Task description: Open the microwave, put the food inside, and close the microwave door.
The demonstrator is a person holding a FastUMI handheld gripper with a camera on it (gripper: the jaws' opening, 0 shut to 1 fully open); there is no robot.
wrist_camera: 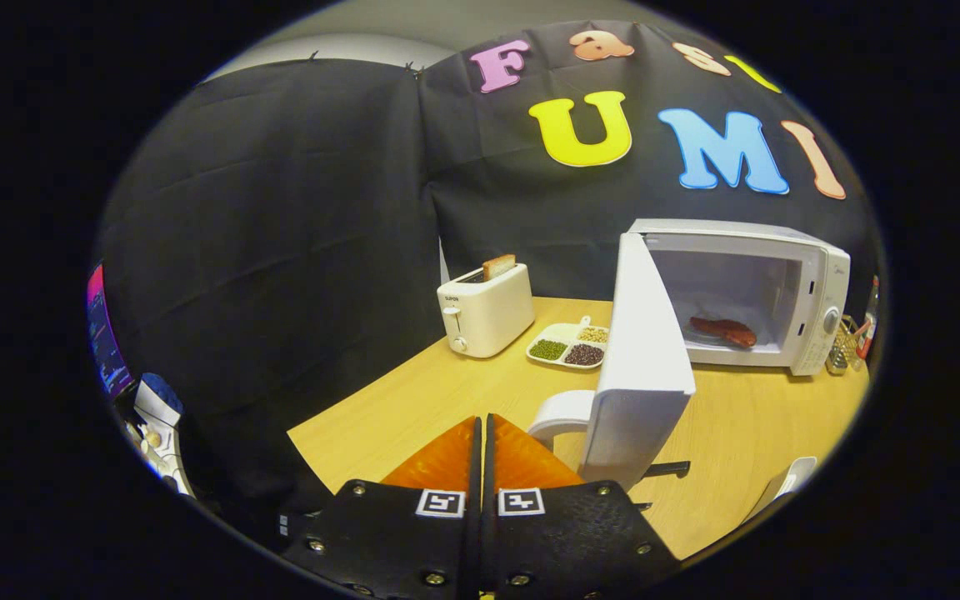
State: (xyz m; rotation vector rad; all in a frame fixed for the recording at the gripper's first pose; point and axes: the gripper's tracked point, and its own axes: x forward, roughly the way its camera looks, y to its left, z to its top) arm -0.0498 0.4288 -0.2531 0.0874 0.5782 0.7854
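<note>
Microwave door [642, 367] hangs wide open just ahead of the gripper [481, 433] and a little to its right, its curved handle [559, 414] turned toward the jaws, which are pressed together with nothing between them. Judging by that, the jaws are empty because the loading is done, and they sit near the door's outer face so they can push it, not grip it. The wooden bench [413, 400] runs out beyond the jaws. Farther on, ahead of the jaws, a white toaster [485, 310] stands with a slice of toast [498, 266] poking from its slot, and just to its right lies a divided tray [569, 343] of beans and grains. Farthest, beyond the door, sits the microwave [747, 292] with its cavity exposed; the reddish food [723, 331] rests on the plate inside. Only the closing appears left: a sweep of the door rightward until it latches
</note>
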